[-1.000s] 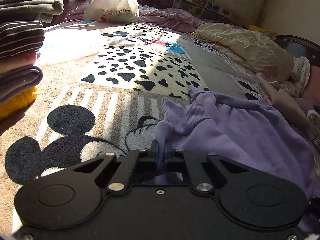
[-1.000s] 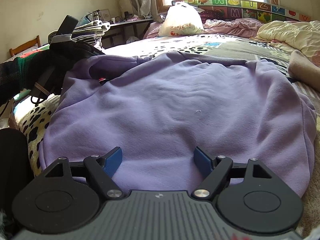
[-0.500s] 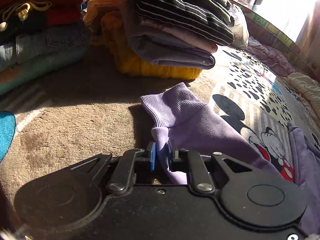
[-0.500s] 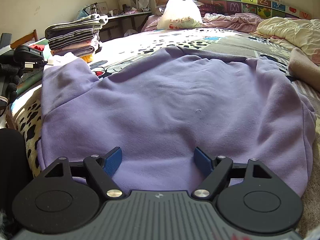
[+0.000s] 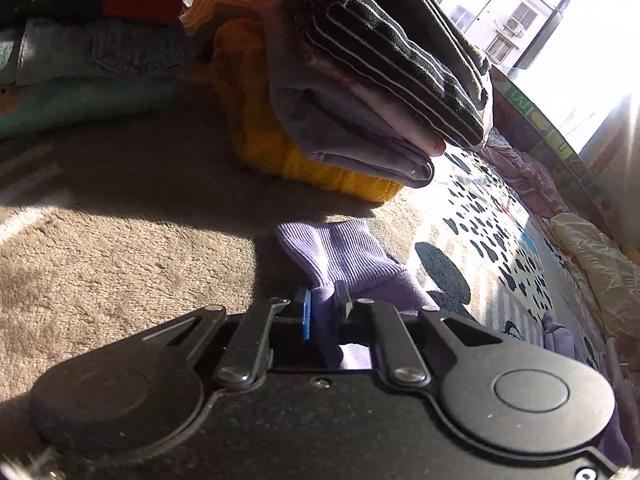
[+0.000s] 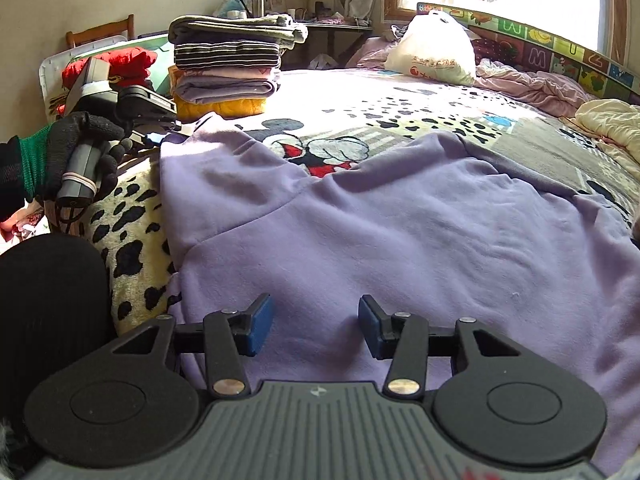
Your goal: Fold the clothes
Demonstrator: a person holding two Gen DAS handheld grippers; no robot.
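Left gripper (image 5: 325,304) clamped on the purple sweatshirt (image 6: 400,232) sleeve cuff (image 5: 340,252), near the folded stack (image 6: 228,68) at the bed's left edge. Right gripper (image 6: 316,322) spread wide, hovering over the sweatshirt's hem.

Letters W, M on alphabet mat (image 6: 536,46).

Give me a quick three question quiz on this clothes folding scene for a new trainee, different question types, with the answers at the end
1. True or false: the left gripper is shut on the sleeve of the purple sweatshirt.
2. Multiple choice: the right gripper is A) shut on the hem, B) open over the sweatshirt, C) holding the white plastic bag.
3. Fill in: the bottom garment of the folded stack beyond the sleeve is coloured ____.

Key: 1 true; 2 B; 3 yellow.
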